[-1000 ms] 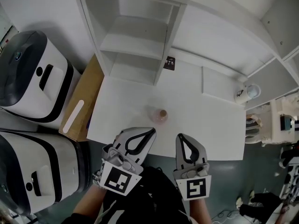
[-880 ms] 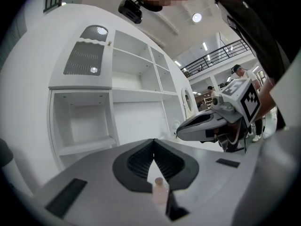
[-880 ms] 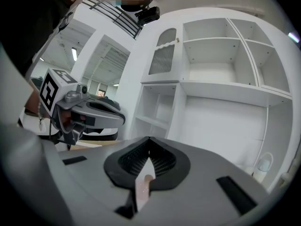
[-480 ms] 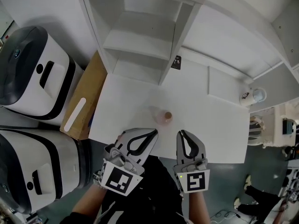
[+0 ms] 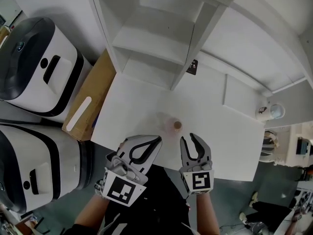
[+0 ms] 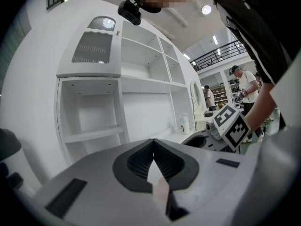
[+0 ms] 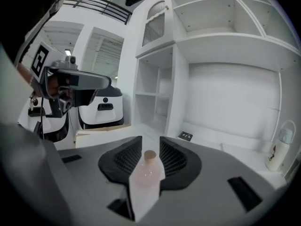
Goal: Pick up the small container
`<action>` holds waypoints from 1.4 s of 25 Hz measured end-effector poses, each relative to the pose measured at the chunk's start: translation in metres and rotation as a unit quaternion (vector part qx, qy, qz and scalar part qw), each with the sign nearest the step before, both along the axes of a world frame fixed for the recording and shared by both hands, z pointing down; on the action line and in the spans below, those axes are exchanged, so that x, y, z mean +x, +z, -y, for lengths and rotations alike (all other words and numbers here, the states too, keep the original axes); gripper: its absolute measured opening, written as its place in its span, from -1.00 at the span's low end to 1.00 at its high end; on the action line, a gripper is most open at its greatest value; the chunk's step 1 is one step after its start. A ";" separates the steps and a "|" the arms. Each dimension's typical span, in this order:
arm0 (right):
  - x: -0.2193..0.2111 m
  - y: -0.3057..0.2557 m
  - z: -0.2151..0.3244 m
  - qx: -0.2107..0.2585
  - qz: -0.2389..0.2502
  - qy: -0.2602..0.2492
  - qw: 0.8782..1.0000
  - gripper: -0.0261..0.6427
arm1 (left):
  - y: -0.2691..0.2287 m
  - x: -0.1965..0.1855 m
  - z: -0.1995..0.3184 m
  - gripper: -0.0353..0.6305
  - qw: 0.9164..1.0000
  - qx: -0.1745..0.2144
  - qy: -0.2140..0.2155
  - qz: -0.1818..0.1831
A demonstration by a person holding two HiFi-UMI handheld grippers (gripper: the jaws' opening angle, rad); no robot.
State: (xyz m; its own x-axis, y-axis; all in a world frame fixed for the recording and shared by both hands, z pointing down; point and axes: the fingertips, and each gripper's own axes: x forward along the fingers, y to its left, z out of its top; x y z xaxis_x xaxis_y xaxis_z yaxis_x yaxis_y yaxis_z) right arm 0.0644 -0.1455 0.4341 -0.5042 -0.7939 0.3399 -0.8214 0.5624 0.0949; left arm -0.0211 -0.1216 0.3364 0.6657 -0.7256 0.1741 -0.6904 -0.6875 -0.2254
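The small container (image 5: 174,126) is a clear, pinkish bottle with a cork stopper, upright on the white table (image 5: 220,131). My right gripper (image 5: 189,138) sits at the table's near edge just behind it, and its jaws are opening. In the right gripper view the bottle (image 7: 146,169) stands in line with the gap of the right gripper (image 7: 150,141), and the pads do not press on it. My left gripper (image 5: 159,139) rests to the left of the bottle with its jaws shut and nothing held. In the left gripper view the left gripper (image 6: 153,143) shows its closed tips.
A white shelf unit (image 5: 161,43) stands at the table's back. Two white-and-black machines (image 5: 34,67) (image 5: 34,165) and a cardboard box (image 5: 88,106) are on the left. A white printed bottle (image 5: 266,112) stands far right, and a small black card (image 5: 192,67) lies near the shelf.
The right gripper's jaws have gone from shut to apart, and it has edged closer to the bottle. The left gripper stays shut in place.
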 end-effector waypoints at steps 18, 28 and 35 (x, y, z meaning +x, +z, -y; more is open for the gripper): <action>-0.012 0.084 0.025 -0.040 -0.034 -0.064 0.997 -0.45 | 0.023 0.001 0.009 -0.89 0.999 -0.022 -0.042 0.010; -0.028 0.091 0.038 -0.056 -0.005 -0.086 0.995 -0.45 | 0.056 -0.002 0.013 -0.89 0.996 -0.049 -0.070 0.018; -0.026 0.094 0.044 -0.049 -0.010 -0.098 0.994 -0.49 | 0.087 0.004 0.018 -0.89 0.995 -0.069 -0.069 0.028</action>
